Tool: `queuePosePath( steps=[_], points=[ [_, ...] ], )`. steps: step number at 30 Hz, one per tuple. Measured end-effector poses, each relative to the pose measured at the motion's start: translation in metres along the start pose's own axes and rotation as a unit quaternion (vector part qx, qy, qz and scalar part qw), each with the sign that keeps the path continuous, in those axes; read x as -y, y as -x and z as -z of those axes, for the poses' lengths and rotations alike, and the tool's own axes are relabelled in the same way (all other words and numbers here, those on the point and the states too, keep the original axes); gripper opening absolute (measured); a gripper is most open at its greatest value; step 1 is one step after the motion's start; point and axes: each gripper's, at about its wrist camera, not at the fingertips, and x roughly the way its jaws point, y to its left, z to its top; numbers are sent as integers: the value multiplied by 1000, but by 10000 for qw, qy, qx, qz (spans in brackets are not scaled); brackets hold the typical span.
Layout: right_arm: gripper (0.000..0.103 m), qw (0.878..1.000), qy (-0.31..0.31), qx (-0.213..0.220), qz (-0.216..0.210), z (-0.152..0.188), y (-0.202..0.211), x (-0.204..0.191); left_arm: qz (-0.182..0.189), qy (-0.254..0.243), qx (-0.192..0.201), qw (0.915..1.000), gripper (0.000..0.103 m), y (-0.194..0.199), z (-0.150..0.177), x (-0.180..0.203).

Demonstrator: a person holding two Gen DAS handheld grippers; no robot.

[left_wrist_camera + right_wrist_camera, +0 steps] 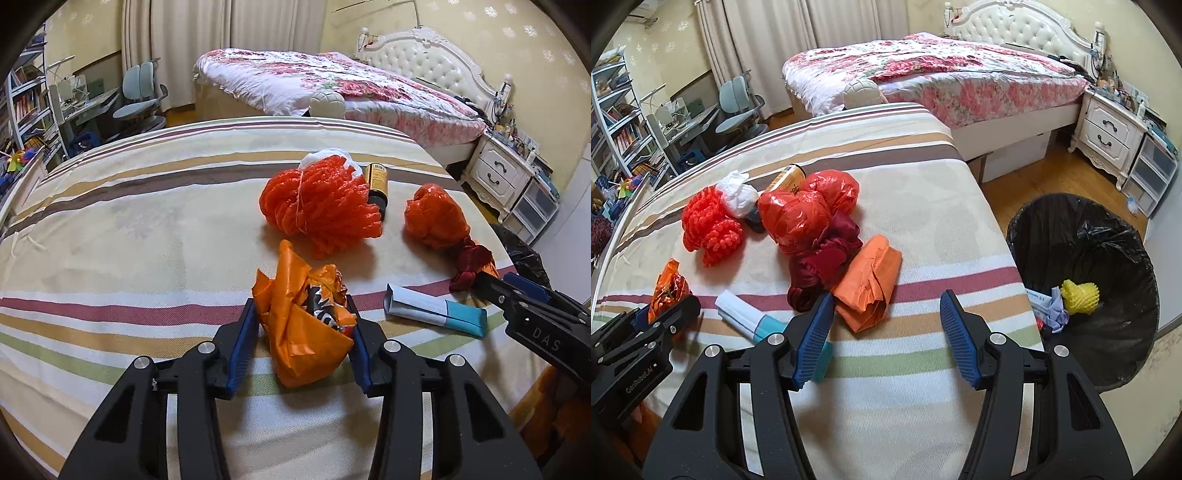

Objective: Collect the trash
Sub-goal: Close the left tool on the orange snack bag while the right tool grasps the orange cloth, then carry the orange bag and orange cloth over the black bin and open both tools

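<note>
A crumpled orange snack wrapper (306,325) lies on the striped bedcover (147,236) with my left gripper (301,302) shut on it, both blue pads against its sides. Beyond it lie a red foam net (317,206), a knotted red plastic bag (432,218) tied to dark red cloth (472,262), and a white and teal box (432,310). My right gripper (886,299) stands open over the bedcover's near right corner, holding nothing. A folded orange paper (868,288) lies just beyond its left finger. The bin (1108,240) with a black liner stands on the floor to the right.
A yellow-labelled bottle (786,177) and white tissue (738,192) lie behind the red pieces. The bin holds a yellow foam net (1078,291) and paper scraps. A flowered bed (942,74), nightstand (1108,129), desk and chair (738,107) stand farther off.
</note>
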Motion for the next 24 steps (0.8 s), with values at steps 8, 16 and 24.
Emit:
queuePosePath(
  steps=[8,16,24],
  points=[
    [32,9999,126,38,20,-2,-2,-4,105,105,32,9999,40,3,2,-5],
    [31,9999,101,77,-4,4,6,-1,131,145,23,9998,39,8,4,-8],
    [31,9998,46,203,25,6,21,6,257,147,170,9994,39,24,4,-4]
  ],
)
